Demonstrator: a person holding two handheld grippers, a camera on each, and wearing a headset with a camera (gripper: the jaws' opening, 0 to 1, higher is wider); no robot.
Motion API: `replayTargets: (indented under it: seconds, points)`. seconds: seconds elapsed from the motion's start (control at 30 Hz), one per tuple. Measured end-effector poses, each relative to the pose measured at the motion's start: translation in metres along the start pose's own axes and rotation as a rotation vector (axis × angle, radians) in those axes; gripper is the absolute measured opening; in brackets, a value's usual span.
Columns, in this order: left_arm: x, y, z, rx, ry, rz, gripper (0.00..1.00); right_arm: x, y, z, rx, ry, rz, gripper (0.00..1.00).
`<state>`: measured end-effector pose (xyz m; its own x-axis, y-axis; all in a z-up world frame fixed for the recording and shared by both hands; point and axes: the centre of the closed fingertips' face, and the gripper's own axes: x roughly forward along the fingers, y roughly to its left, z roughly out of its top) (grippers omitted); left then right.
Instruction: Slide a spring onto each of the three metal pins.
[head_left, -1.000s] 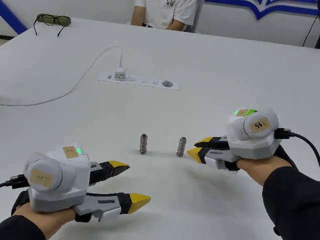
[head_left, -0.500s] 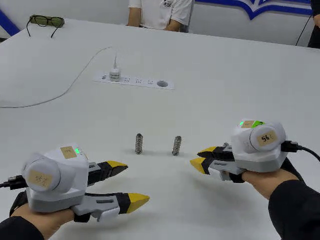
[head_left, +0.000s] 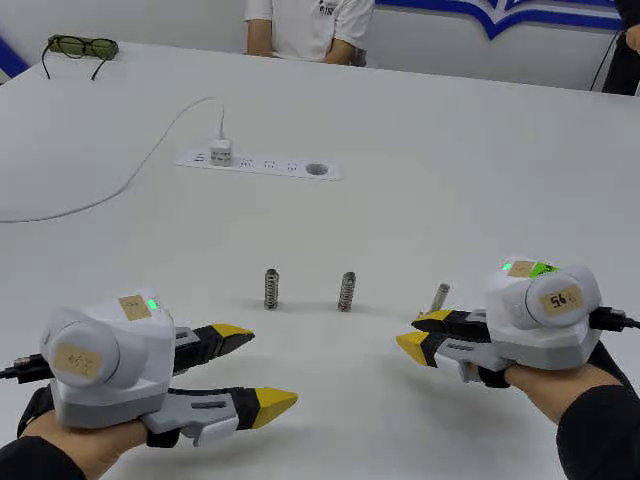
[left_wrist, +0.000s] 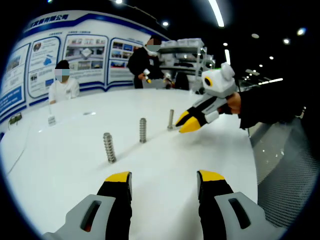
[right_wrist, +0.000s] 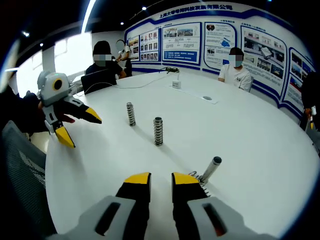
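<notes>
Two pins wearing springs stand upright mid-table: the left spring (head_left: 271, 288) (left_wrist: 109, 147) (right_wrist: 131, 113) and the middle spring (head_left: 347, 291) (left_wrist: 143, 130) (right_wrist: 158, 131). A third metal pin (head_left: 439, 297) (left_wrist: 170, 120) (right_wrist: 210, 168) leans to one side; its upper part is bare, with what looks like coils at its base. My right gripper (head_left: 420, 332) (right_wrist: 161, 180) (left_wrist: 187, 120) sits just right of and below that pin, jaws narrowly apart, holding nothing. My left gripper (head_left: 262, 366) (left_wrist: 165, 176) (right_wrist: 80, 129) rests wide open at the near left, with nothing between its fingers.
A white power strip (head_left: 260, 165) with a plugged adapter (head_left: 220, 152) and its cable lies farther back. Dark glasses (head_left: 75, 47) sit at the far left corner. A person (head_left: 305, 25) sits across the table. The table edge (left_wrist: 250, 150) runs close beyond the right gripper.
My right gripper has drawn back to the right and nearer me, uncovering the leaning third pin. The left gripper has kept its place and opening. The head camera has shifted.
</notes>
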<state>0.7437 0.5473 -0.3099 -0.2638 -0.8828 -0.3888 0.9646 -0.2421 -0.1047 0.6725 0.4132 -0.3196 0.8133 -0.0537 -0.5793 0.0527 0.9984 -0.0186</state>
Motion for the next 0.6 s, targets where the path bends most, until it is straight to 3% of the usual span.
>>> replayTargets:
  seconds: [0.3, 0.6]
  points:
    - [-0.002, 0.001, 0.000, 0.002, 0.004, 0.004, 0.53, -0.013, -0.015, -0.006, -0.001, -0.002, -0.049, 0.18]
    - [-0.003, -0.002, 0.001, 0.006, 0.014, 0.004, 0.53, -0.023, -0.040, -0.013, 0.026, -0.024, -0.111, 0.21]
